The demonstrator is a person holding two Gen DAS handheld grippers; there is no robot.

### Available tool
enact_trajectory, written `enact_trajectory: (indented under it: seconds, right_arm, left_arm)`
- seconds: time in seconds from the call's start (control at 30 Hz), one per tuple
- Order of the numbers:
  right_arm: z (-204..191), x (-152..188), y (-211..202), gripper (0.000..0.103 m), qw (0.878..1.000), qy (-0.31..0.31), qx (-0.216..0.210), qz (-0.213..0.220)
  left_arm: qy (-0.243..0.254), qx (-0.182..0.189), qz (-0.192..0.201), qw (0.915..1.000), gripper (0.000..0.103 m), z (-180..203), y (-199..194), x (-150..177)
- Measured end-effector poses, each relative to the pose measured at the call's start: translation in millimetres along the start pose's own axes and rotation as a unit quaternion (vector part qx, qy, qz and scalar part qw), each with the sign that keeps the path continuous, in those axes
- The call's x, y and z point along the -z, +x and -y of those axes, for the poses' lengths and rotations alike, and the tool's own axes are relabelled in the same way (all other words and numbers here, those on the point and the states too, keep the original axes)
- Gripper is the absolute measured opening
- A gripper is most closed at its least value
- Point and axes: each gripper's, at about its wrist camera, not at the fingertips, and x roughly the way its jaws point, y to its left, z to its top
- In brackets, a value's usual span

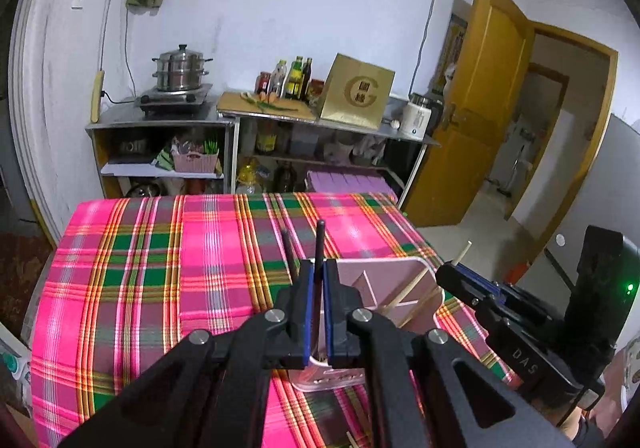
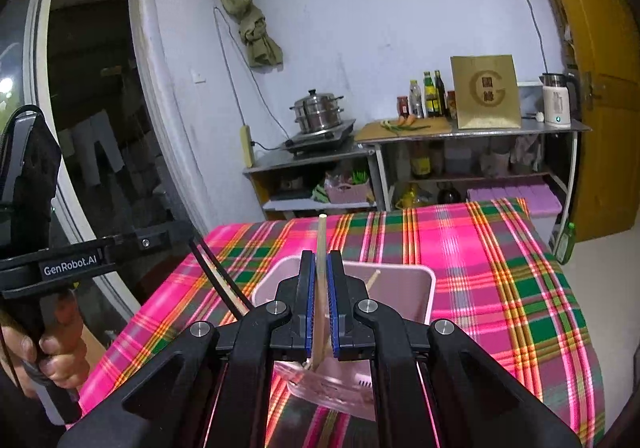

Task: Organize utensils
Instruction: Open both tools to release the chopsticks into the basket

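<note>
Desk (image 1: 152,272) left of pink holder (image 1: 400,276) lies bare, room for a claw; holder w/ upright chopsticks (image 1: 416,282) blocks centre; right claw (image 1: 456,268) crowds its far side.

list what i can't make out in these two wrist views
- Left wrist view: the lower end of the black chopstick is hidden by the left gripper, so where it ends is unclear.
- Right wrist view: the floor of the pink holder is blocked by the right gripper holding the wooden chopstick.
- Both views: the holder's full contents are hidden by its walls.
- Left wrist view: shelf items under the counter are too small to identify.
</note>
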Motion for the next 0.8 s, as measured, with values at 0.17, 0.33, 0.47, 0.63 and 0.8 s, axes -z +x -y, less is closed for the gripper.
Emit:
enact_trajectory:
  seconds: [0.17,0.33,0.47,0.63,0.8]
  right_arm:
    - [0.7,5.7,0.6,0.006,1.000,0.000,-0.006,-0.008]
    - [-0.5,7.6,-6.0,0.010,1.000,-0.008,-0.005,-0.015]
    - [-1.1,8.3,-15.0,0.011,1.000,-0.011,-0.007,-0.010]
    - [-6.7,7.6,-25.5,0.011,1.000,-0.015,-0.010,-0.005]
    - [-8.2,1.6,-25.7,0.016,1.000,-0.019,-0.007,-0.005]
  left_arm:
    - [0.003,-0.003,-0.007,1.0000,0.005,0.4,2.3,7.2]
    - [0.002,-0.001,0.003,1.0000,0.015,1.1,-5.3,8.9]
    - [0.001,0.001,0.010,1.0000,0.020,3.0,-14.9,14.4]
    - [0.006,0.004,0.015,0.9999,0.020,5.8,-27.0,25.5]
    - [0.010,0.007,0.017,0.9998,0.020,7.0,-35.7,34.0]
